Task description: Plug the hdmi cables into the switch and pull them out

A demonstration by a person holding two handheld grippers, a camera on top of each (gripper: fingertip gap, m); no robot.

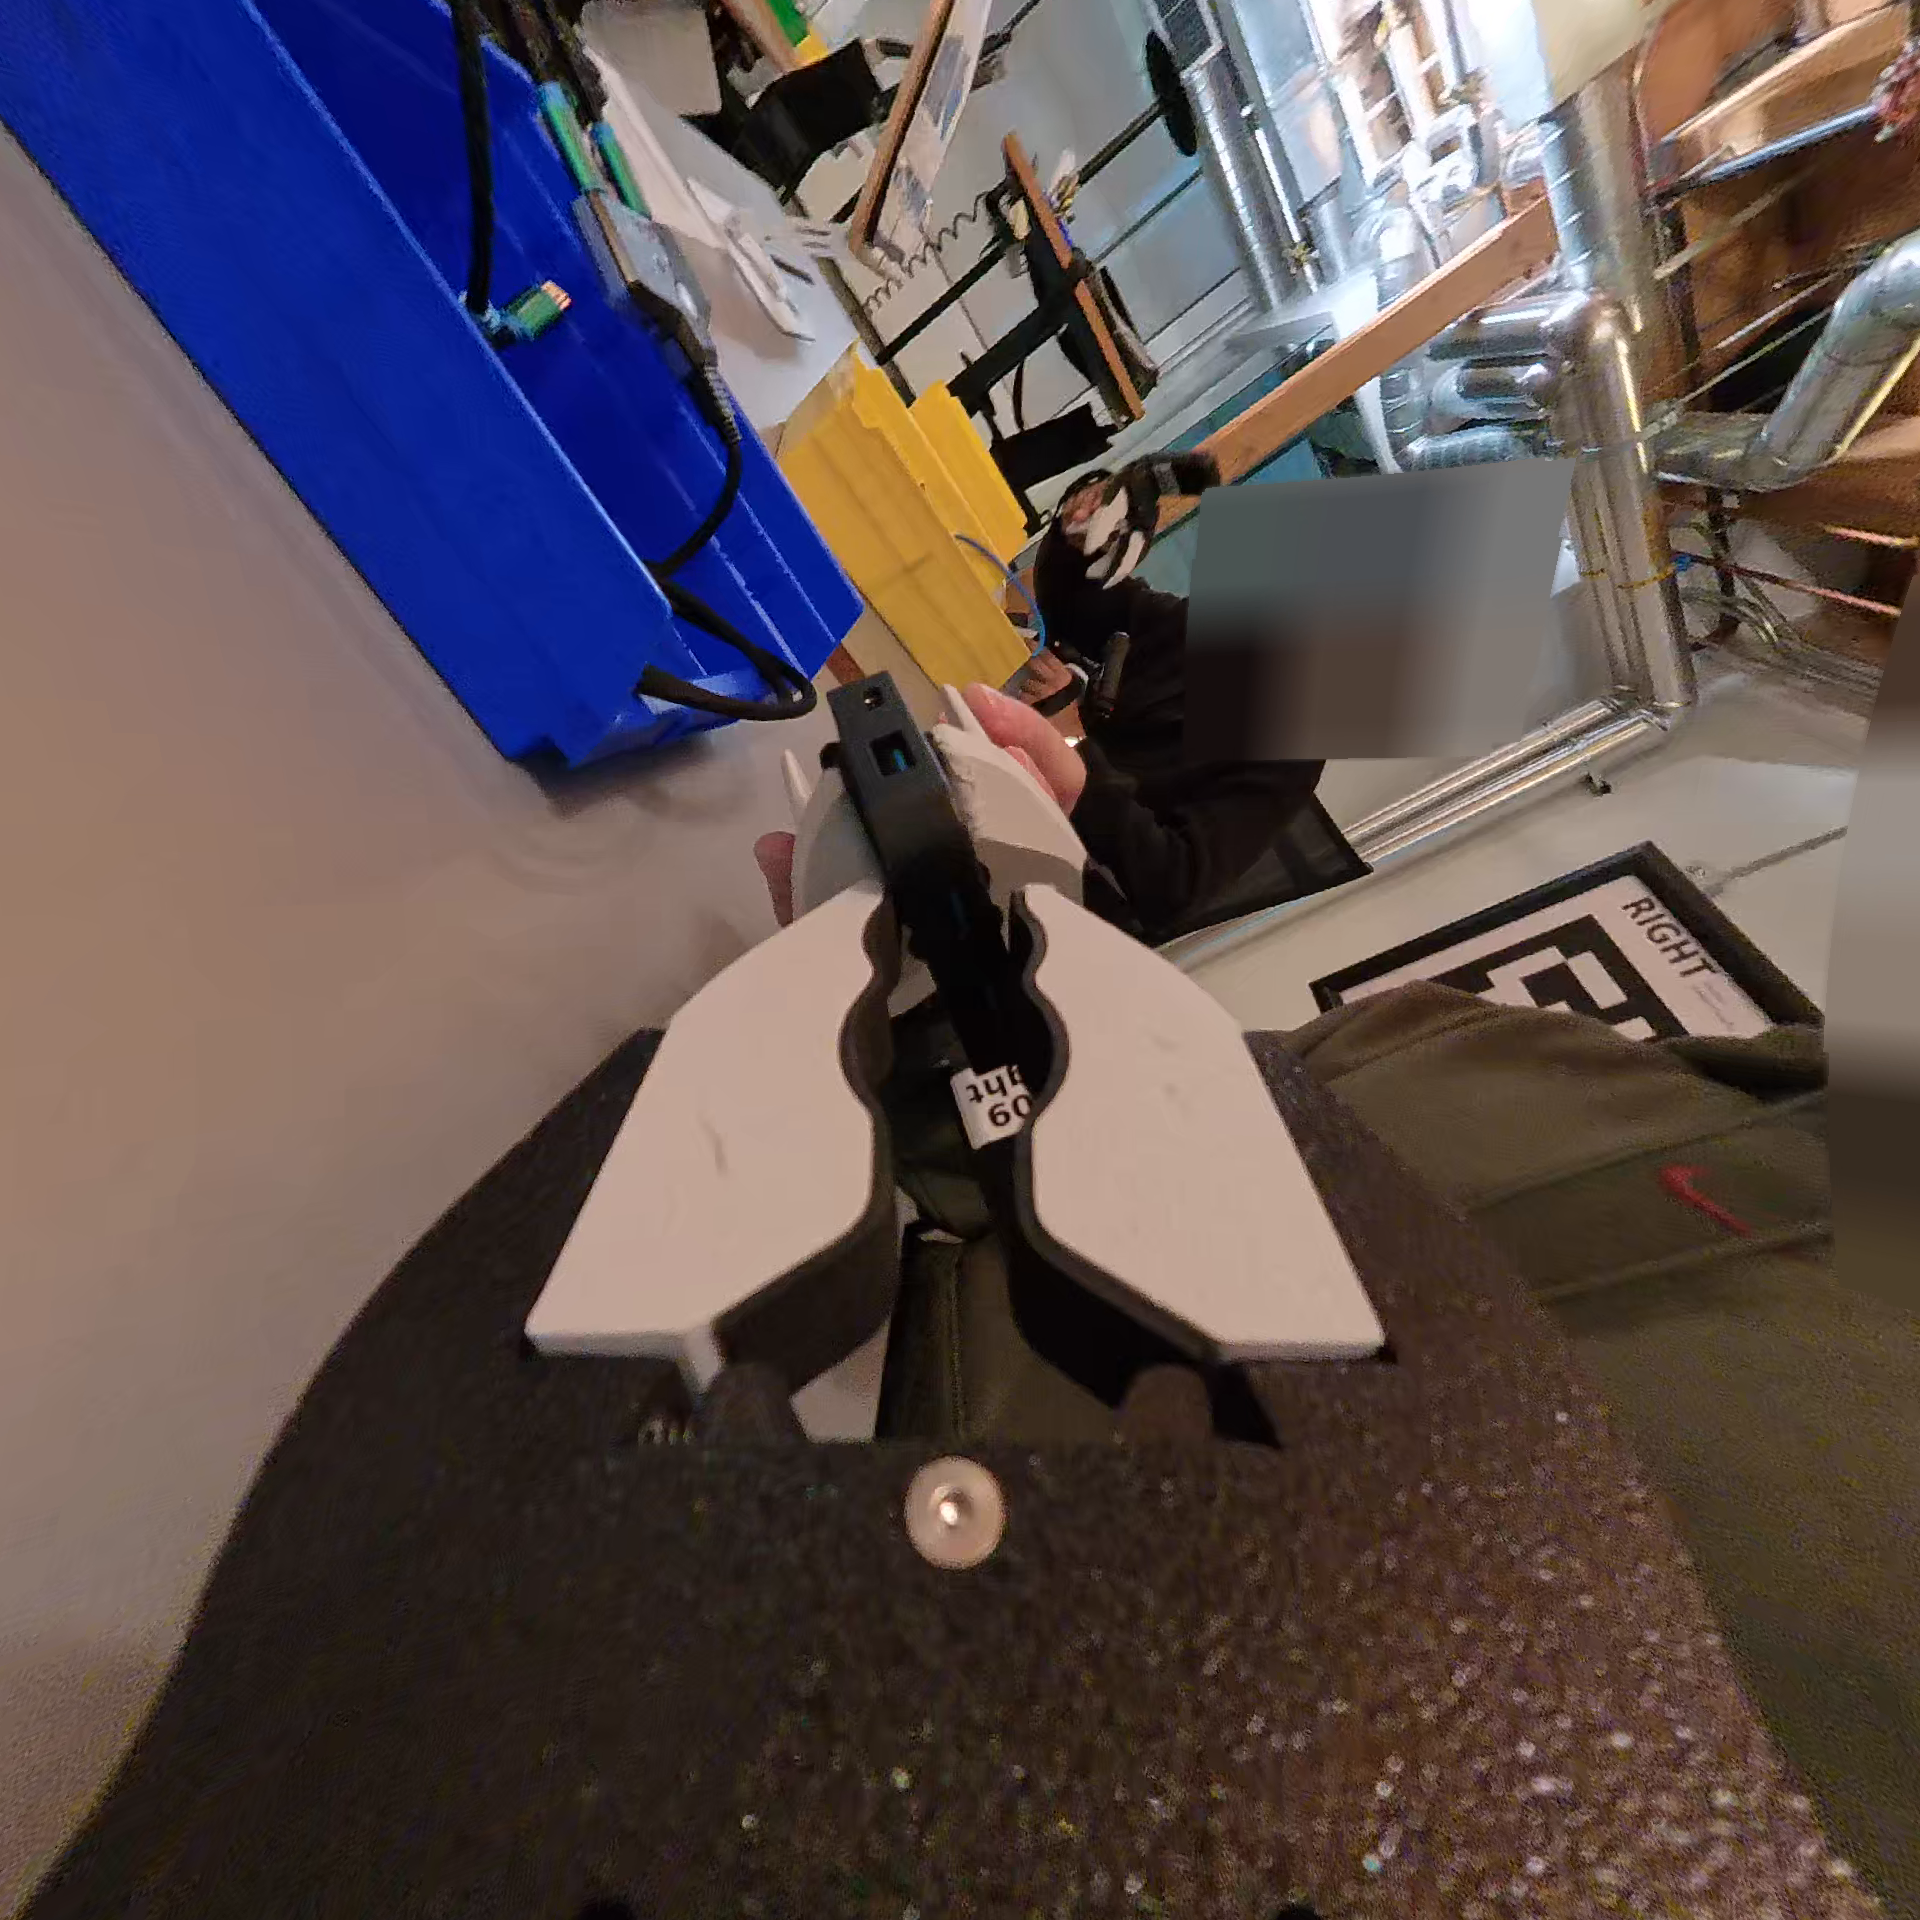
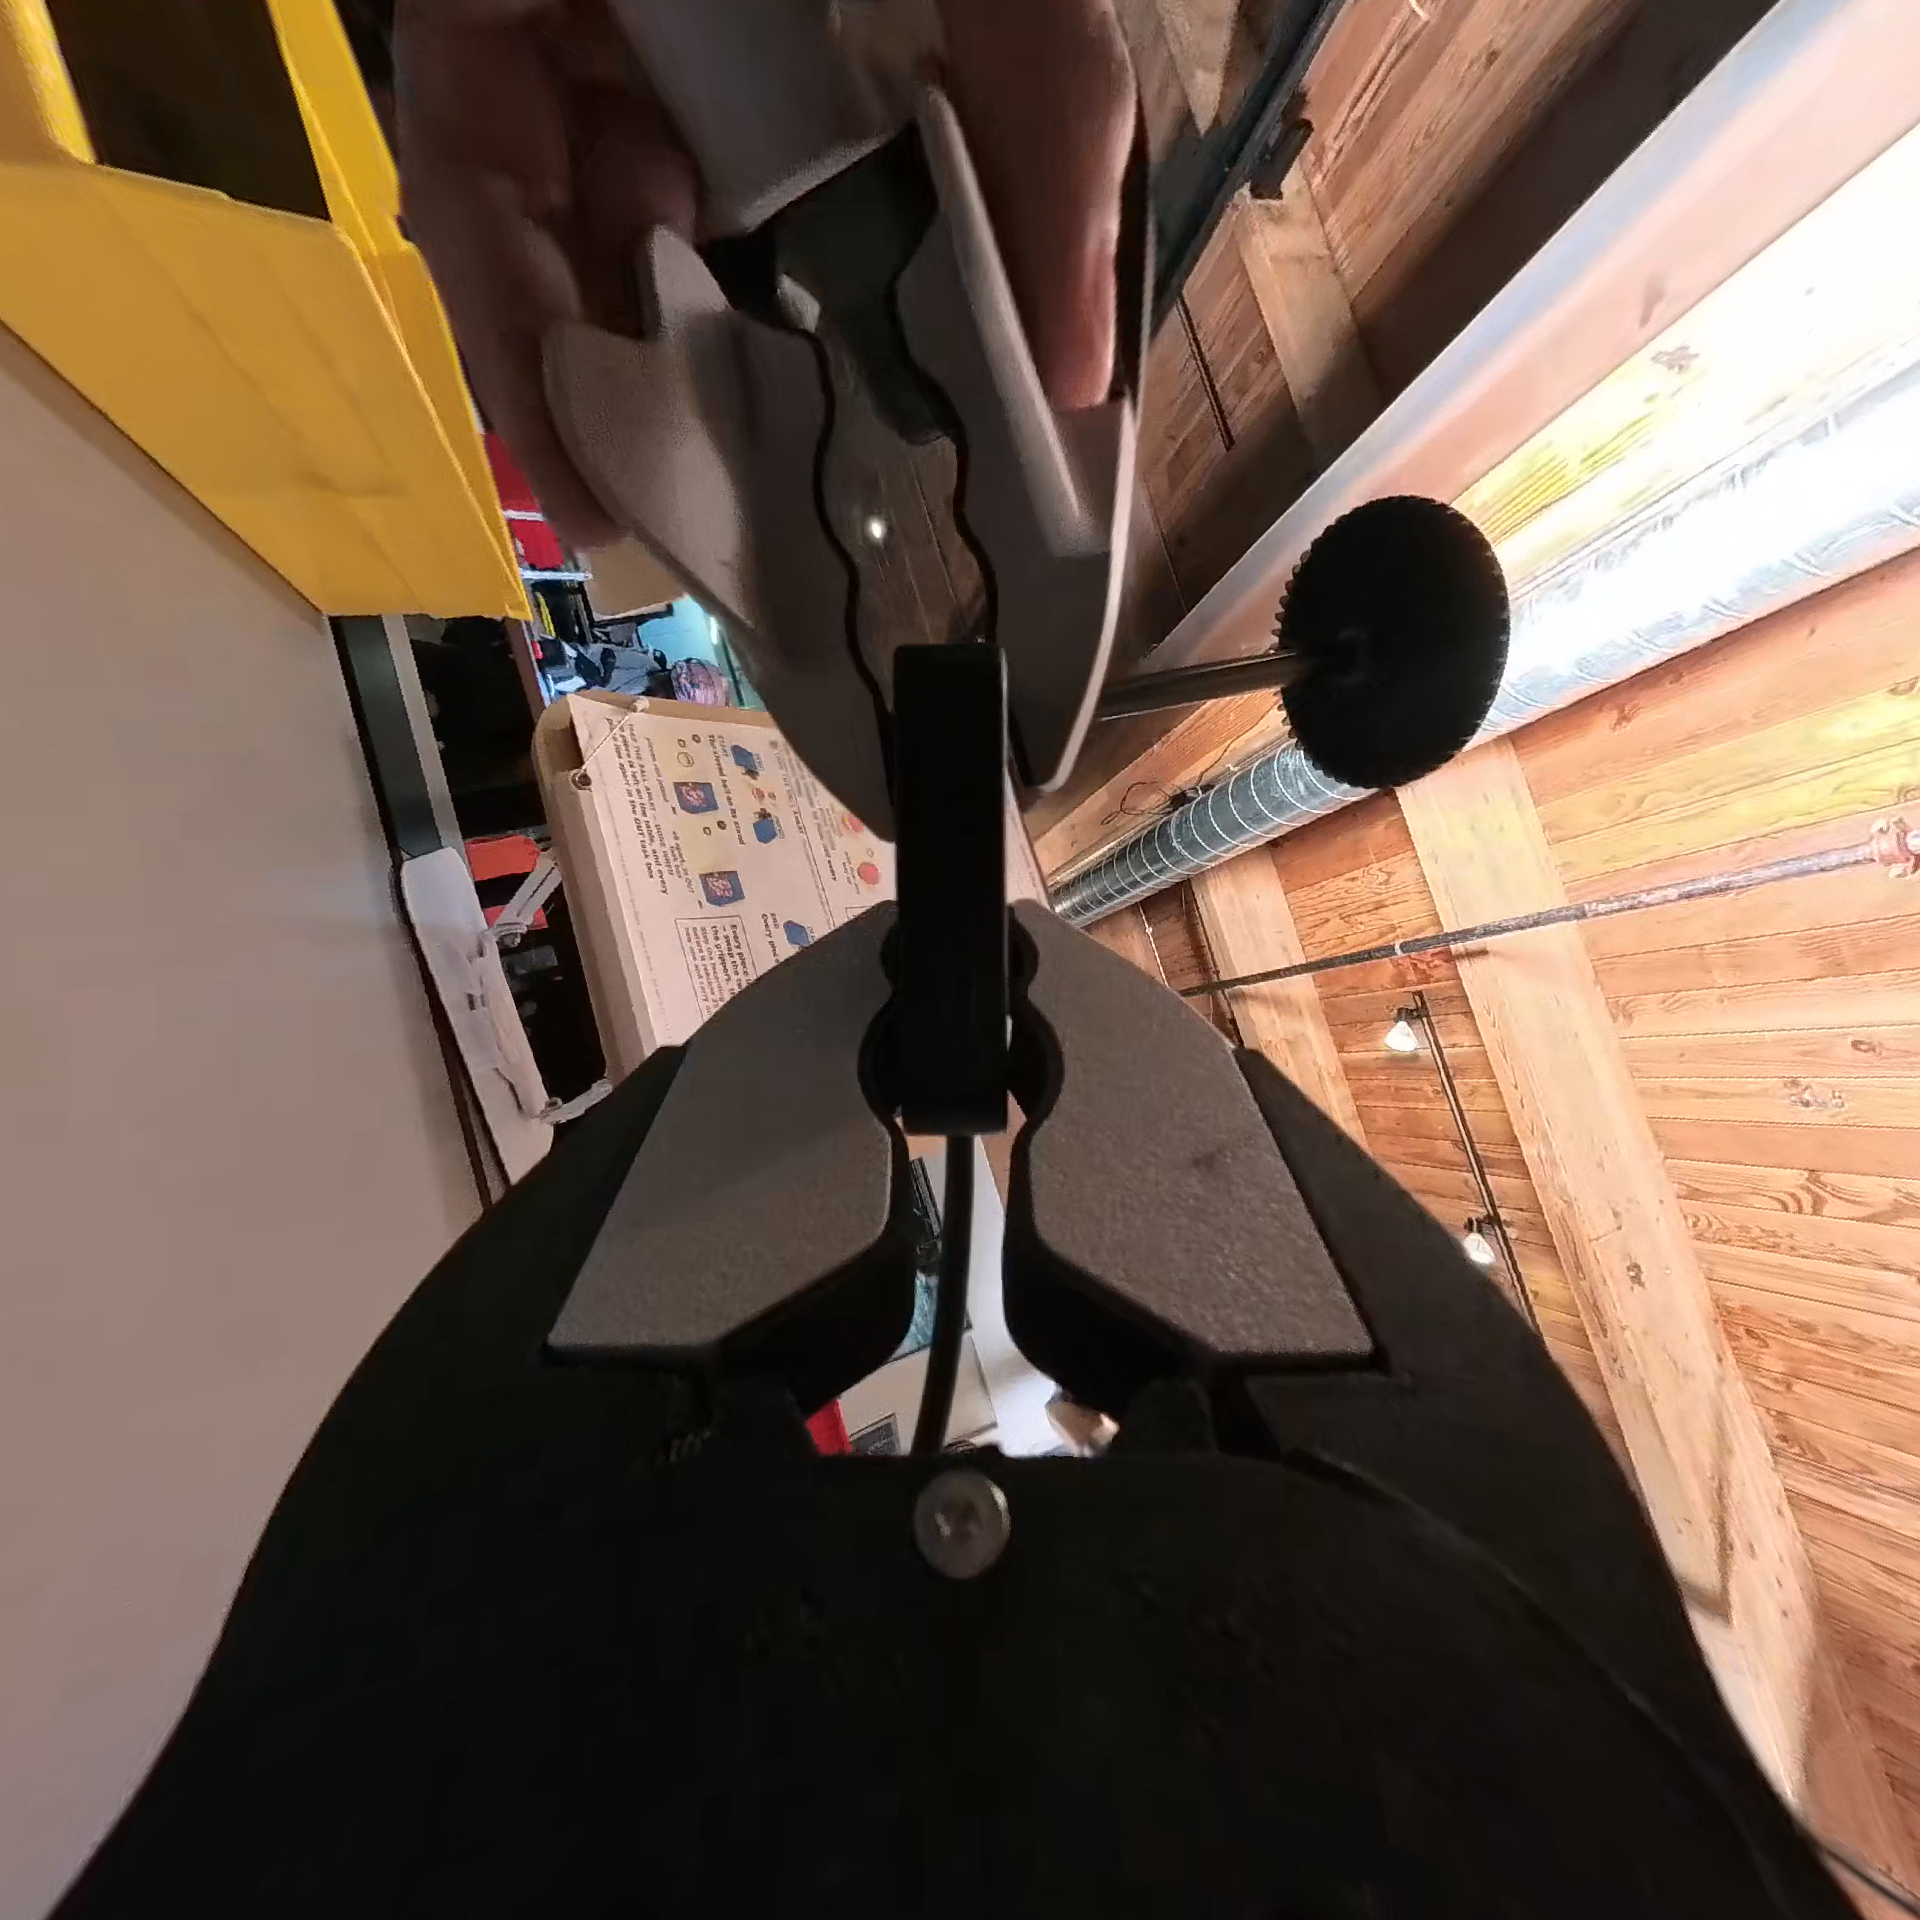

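My left gripper (image 1: 956, 914) is shut on the black HDMI switch (image 1: 904, 790), a slim box with blue-lined ports that sticks out past its pale fingertips. The right gripper's white fingers (image 1: 1003, 800) and a hand flank the switch's far end. In the right wrist view my right gripper (image 2: 953, 920) is shut on a black HDMI plug (image 2: 951, 831); its cable (image 2: 945, 1299) trails back between the fingers. The plug's tip reaches the left gripper's fingers (image 2: 707, 499). I cannot tell whether the plug sits in a port.
A blue bin (image 1: 364, 343) with black cables and a yellow bin (image 1: 894, 499) stand on the grey table (image 1: 208, 883). A framed marker card (image 1: 1558, 956) lies to the right. A person in black (image 1: 1174, 810) sits behind. A black knob on a rod (image 2: 1392, 644) is nearby.
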